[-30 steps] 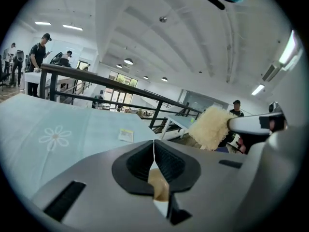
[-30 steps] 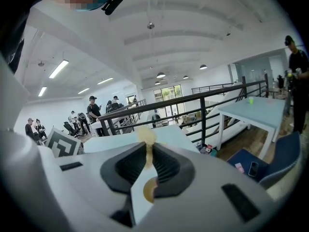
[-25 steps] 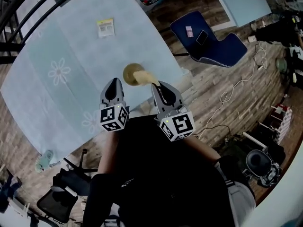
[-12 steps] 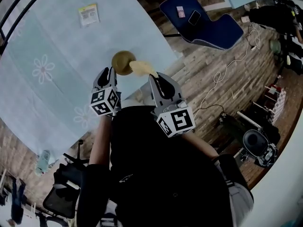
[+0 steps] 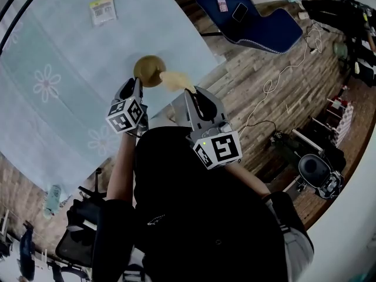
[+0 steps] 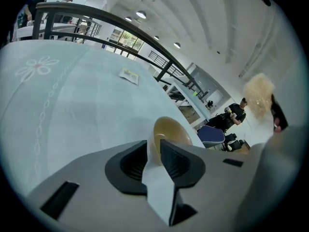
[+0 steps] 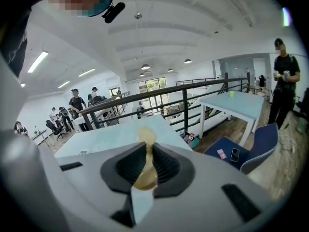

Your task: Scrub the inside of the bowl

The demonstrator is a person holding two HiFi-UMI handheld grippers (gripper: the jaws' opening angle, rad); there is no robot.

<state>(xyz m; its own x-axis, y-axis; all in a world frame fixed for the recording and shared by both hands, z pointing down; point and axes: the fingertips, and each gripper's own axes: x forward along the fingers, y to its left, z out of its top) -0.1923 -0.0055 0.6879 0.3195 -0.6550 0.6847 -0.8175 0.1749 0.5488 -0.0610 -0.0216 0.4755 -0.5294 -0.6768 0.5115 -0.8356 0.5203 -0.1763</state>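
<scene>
A tan bowl [image 5: 148, 69] sits near the right edge of the pale blue table [image 5: 70, 51]. My left gripper [image 5: 137, 86] reaches it from the near side. In the left gripper view the bowl's [image 6: 171, 129] near rim stands between the pads of the left gripper [image 6: 153, 151], which is shut on it. My right gripper [image 5: 191, 94] is shut on a yellowish scrubber [image 5: 173, 80], which is held just right of the bowl's rim. The scrubber [image 7: 146, 175] fills the gap of the right gripper [image 7: 148, 151] and also shows as a pale tuft, the scrubber [image 6: 258, 95].
A small printed packet [image 5: 101, 10] lies farther back on the table. A blue chair [image 5: 252, 25] with a phone on it stands on the wooden floor beyond the table's right edge. Cables trail across the floor. A black railing [image 6: 96, 18] runs behind the table.
My left gripper has moved forward from short of the bowl to its near rim. The right gripper with the scrubber has stayed beside the bowl.
</scene>
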